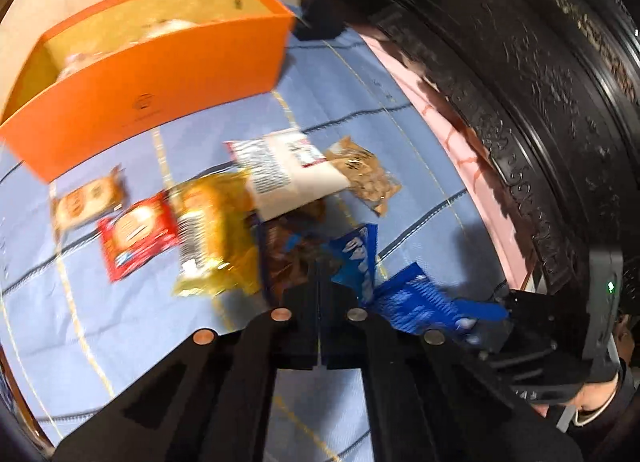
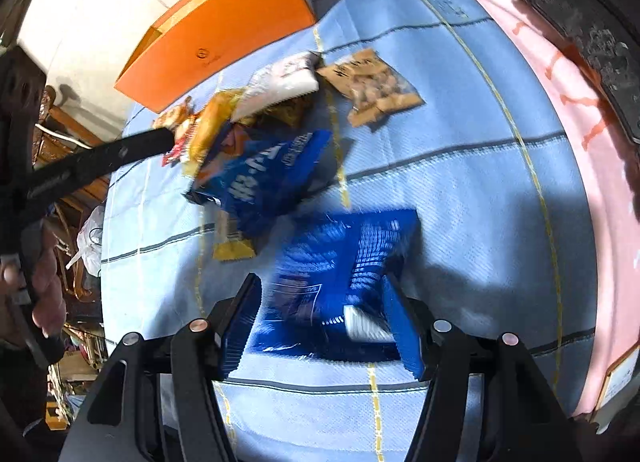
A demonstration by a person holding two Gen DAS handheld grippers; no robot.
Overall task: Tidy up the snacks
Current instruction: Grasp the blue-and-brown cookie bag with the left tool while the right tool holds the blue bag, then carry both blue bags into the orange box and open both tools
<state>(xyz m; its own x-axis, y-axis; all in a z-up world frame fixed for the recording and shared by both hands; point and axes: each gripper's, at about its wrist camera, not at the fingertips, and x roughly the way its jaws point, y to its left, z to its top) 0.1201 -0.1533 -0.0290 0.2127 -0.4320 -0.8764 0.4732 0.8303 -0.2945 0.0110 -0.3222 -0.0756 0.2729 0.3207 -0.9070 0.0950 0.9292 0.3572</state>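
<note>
A blue snack packet [image 2: 336, 282] sat between the fingers of the right gripper [image 2: 326, 316], clamped above the light blue cloth [image 2: 460, 190]. The left gripper [image 1: 320, 294] had its jaws pressed together, apparently empty. Other snack packets [image 1: 208, 230] lay heaped near the orange box [image 1: 160, 78].

I am in a home, most likely a bedroom. Beneath me lies a light blue checked bedsheet [image 2: 460, 190] with a pink sheet [image 2: 600, 166] along the right of the frame, and beyond that a dark carved wooden headboard [image 1: 532, 102] curves down the right edge. At the far left of my right camera I see carved wooden furniture [image 2: 60, 130], a white plastic bag [image 2: 90, 242] and household clutter on the floor. A plain cream wall [image 2: 92, 10] fills the upper left.
</note>
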